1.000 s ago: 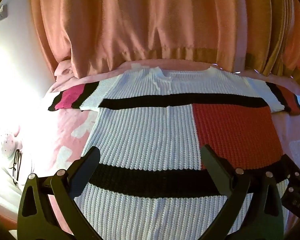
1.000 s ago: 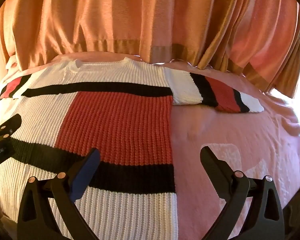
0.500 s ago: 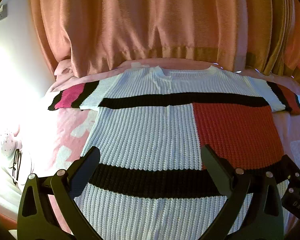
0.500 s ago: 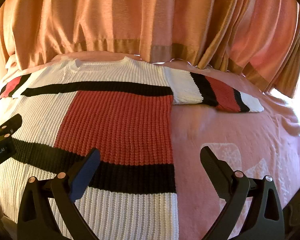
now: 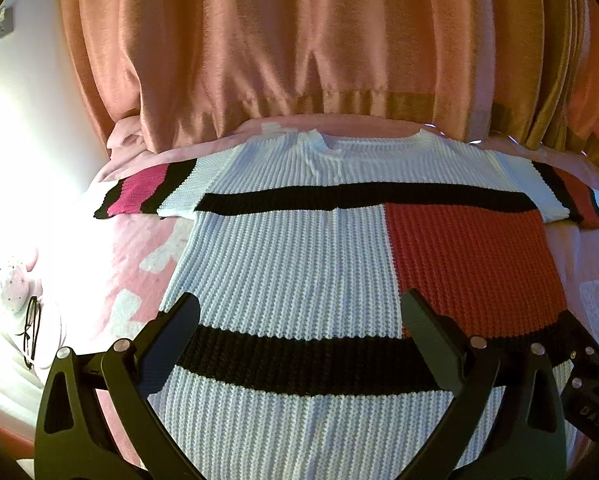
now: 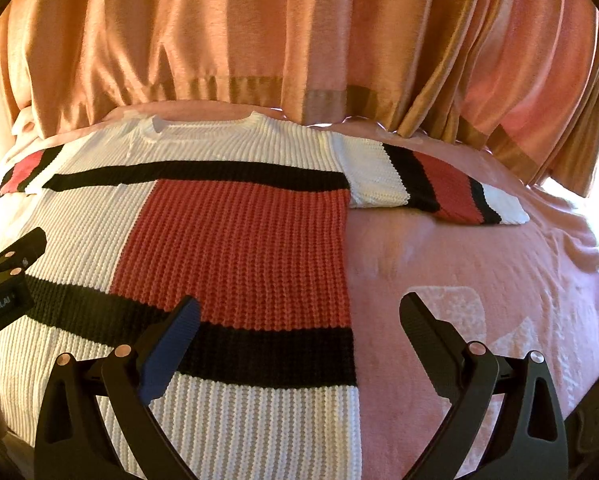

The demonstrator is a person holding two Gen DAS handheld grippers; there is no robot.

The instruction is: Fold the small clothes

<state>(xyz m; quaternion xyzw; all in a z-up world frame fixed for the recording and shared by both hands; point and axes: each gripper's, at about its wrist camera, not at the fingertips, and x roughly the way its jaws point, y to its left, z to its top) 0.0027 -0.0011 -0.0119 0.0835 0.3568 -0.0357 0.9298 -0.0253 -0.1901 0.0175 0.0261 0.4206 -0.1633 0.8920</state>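
Knitted white, black and red sweater (image 5: pixel 299 264) lies flat on the pink bedspread (image 6: pixel 479 272), with the left gripper (image 5: pixel 299 320) and right gripper (image 6: pixel 299 320) both spread wide above its hem.

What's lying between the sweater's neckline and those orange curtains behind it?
Only a narrow strip of pink blanket lies between the sweater and the curtains, seen in both wrist views.

Both grippers: matte black plastic, 2 angled fingers w/ triangular cutouts, silver pivot screws. Left gripper (image 5: pixel 299 328) pads dark; right gripper (image 6: pixel 299 328) left pad (image 6: pixel 171 344) blue. White lettering on bodies, partly cut off.
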